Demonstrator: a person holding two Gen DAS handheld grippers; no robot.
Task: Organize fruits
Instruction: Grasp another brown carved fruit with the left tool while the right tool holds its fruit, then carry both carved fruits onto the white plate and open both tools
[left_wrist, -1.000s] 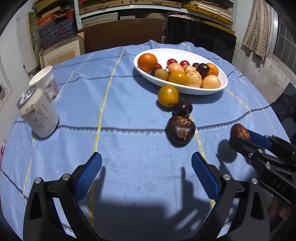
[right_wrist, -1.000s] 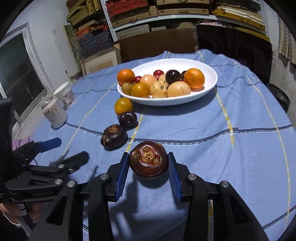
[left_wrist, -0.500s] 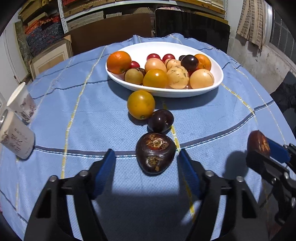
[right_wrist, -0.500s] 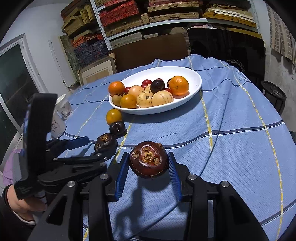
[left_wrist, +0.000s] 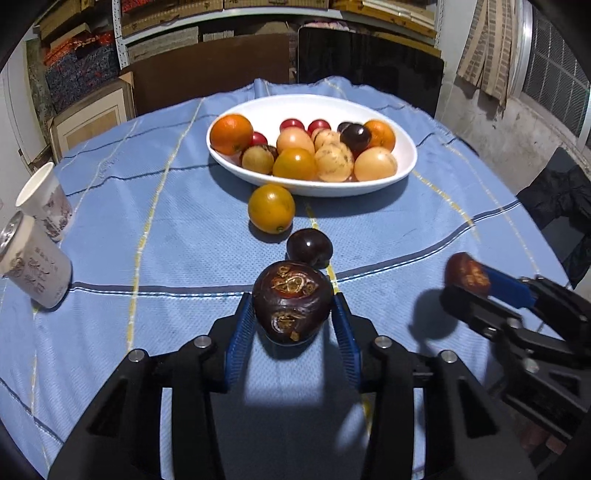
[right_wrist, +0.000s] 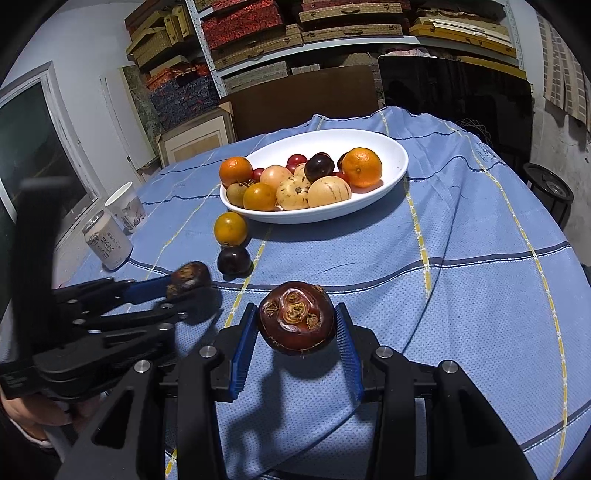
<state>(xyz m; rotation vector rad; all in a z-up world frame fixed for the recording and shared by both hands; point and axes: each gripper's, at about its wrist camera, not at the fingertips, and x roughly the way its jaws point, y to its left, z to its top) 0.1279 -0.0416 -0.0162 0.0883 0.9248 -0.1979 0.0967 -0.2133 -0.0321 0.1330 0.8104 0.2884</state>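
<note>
My left gripper (left_wrist: 291, 314) is shut on a dark brown mangosteen (left_wrist: 291, 301), at or just above the blue cloth. My right gripper (right_wrist: 297, 325) is shut on a second mangosteen (right_wrist: 295, 317), held above the cloth; it also shows at the right of the left wrist view (left_wrist: 467, 275). A dark plum (left_wrist: 309, 247) and an orange fruit (left_wrist: 271, 208) lie on the cloth between my grippers and the white oval bowl (left_wrist: 406, 166), which holds several oranges, plums and pale fruits.
A drink can (left_wrist: 35, 266) and a paper cup (left_wrist: 46, 203) stand at the table's left edge. The round table has a blue striped cloth (left_wrist: 147, 229). Shelves, boxes and a dark panel stand behind it.
My left gripper moved forward to the mangosteen on the cloth and closed on it. My right gripper kept hold of its mangosteen and drew back slightly.
</note>
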